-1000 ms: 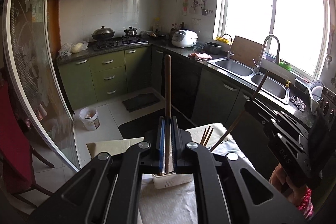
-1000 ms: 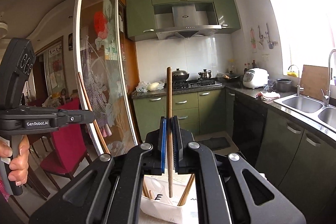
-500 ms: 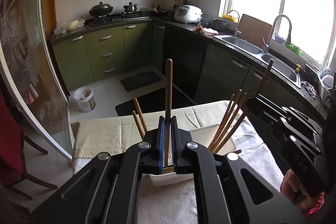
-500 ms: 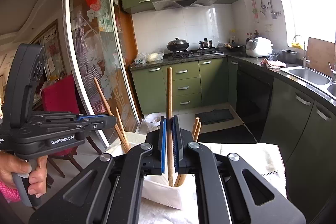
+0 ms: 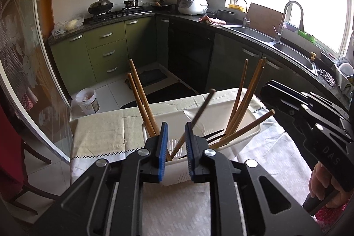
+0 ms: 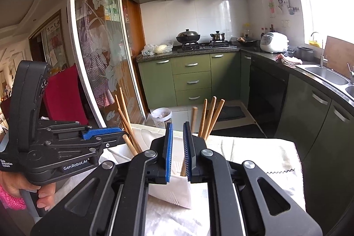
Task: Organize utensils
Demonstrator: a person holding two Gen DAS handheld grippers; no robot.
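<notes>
A white slotted basket (image 5: 174, 174) stands on the cloth-covered table (image 5: 106, 132). Wooden chopsticks lean in it in a left bunch (image 5: 139, 94) and a right bunch (image 5: 247, 94). My left gripper (image 5: 176, 147) hangs over the basket's near wall with its jaws opening. A dark chopstick (image 5: 202, 107) stands loose between them and tips to the right. My right gripper (image 6: 178, 147) is over the basket (image 6: 174, 191) as well, and its jaws are opening by a narrow gap. A chopstick (image 6: 194, 118) rests by its right pad, its foot in the basket. Each gripper shows in the other's view: the right gripper (image 5: 268, 92) and the left gripper (image 6: 120, 135).
A dark fork (image 5: 212, 135) lies in the basket. A curved glass sliding door (image 5: 26, 81) stands at the left, with a red chair (image 6: 64, 98) beside it. Green cabinets, a stove and a sink counter (image 5: 254, 32) ring the floor beyond the table. A small bin (image 5: 87, 100) sits on the floor.
Both grippers came down over the basket, each shut on an upright chopstick. Now both pairs of jaws have parted, and the left chopstick has tipped to the right.
</notes>
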